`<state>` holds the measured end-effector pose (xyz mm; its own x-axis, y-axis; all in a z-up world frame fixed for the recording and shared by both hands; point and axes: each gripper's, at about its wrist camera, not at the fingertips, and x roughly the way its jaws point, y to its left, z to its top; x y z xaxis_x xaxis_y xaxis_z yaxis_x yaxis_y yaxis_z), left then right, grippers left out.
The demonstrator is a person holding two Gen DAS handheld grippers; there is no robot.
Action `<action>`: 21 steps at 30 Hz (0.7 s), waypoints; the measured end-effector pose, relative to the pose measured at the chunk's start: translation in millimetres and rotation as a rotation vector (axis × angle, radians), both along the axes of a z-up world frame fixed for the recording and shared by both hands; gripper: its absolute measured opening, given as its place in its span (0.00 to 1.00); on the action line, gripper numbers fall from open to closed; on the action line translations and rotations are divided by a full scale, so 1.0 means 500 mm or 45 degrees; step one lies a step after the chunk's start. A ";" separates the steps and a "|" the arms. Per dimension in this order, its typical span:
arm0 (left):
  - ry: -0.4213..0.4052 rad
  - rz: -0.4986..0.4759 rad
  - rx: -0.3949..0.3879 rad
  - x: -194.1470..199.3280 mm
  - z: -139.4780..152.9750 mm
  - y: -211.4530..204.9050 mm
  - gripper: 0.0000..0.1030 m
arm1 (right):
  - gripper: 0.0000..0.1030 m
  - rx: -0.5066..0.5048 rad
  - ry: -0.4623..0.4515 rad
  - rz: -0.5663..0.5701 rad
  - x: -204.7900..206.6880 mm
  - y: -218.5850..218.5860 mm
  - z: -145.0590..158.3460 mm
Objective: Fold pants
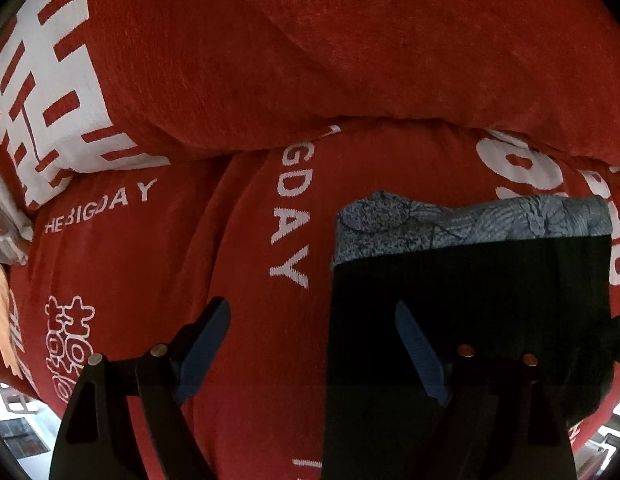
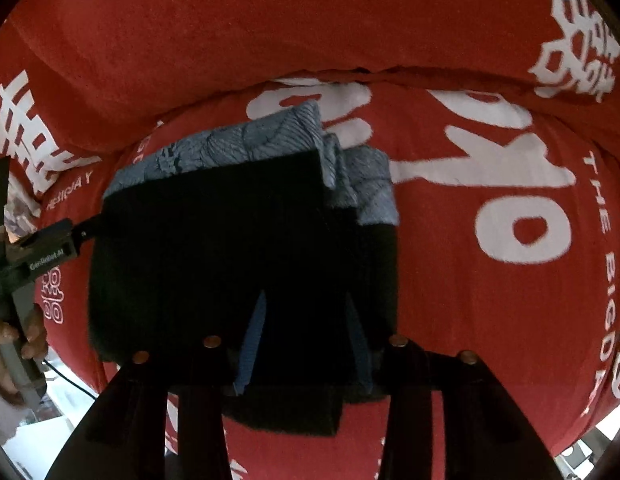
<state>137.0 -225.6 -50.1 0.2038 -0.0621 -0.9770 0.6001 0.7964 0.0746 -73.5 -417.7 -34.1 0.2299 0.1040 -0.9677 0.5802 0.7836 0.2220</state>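
Observation:
Dark, nearly black pants (image 1: 470, 320) lie folded into a compact block on a red cover, resting on a blue-grey patterned cloth (image 1: 462, 220) that sticks out behind them. My left gripper (image 1: 314, 348) is open at the block's left edge; its right finger (image 1: 420, 356) lies over the dark fabric, its left finger over the red cover. In the right wrist view the pants (image 2: 214, 248) fill the centre with the patterned cloth (image 2: 254, 140) behind. My right gripper (image 2: 306, 344) hovers over the block's near edge with its fingers partly apart, nothing held between them.
The red cover (image 1: 150, 280) with white lettering drapes a seat, and its padded back (image 1: 310, 60) rises behind. The left gripper's body and the hand holding it (image 2: 22, 300) show at the left of the right wrist view. Pale floor (image 1: 18, 420) lies below the front edge.

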 end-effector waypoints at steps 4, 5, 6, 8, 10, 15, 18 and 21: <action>-0.008 0.000 0.016 -0.004 0.005 0.007 1.00 | 0.54 0.019 0.005 -0.028 -0.029 0.001 0.005; -0.012 -0.004 0.015 -0.006 0.007 0.008 1.00 | 0.54 0.025 0.003 -0.039 -0.036 0.000 0.005; -0.008 -0.010 0.015 -0.008 0.008 0.008 1.00 | 0.55 0.032 0.002 -0.050 -0.041 -0.001 0.005; -0.005 -0.021 0.022 -0.013 0.009 0.009 1.00 | 0.59 0.044 0.003 -0.071 -0.052 -0.004 0.004; -0.009 -0.027 0.027 -0.019 0.012 0.009 1.00 | 0.62 0.051 0.004 -0.086 -0.062 -0.005 0.005; 0.003 -0.042 0.034 -0.030 0.016 0.006 1.00 | 0.75 0.066 -0.004 -0.111 -0.075 -0.010 0.010; 0.005 -0.053 0.037 -0.039 0.019 0.002 1.00 | 0.79 0.045 -0.024 -0.131 -0.086 -0.014 0.017; 0.016 -0.060 0.039 -0.045 0.021 -0.002 1.00 | 0.95 0.004 -0.036 -0.145 -0.098 -0.019 0.021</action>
<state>114.6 -226.7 -39.7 0.1887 -0.0413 -0.9812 0.6379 0.7648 0.0905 -122.5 -427.4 -23.7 0.2679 0.0785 -0.9603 0.6591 0.7120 0.2421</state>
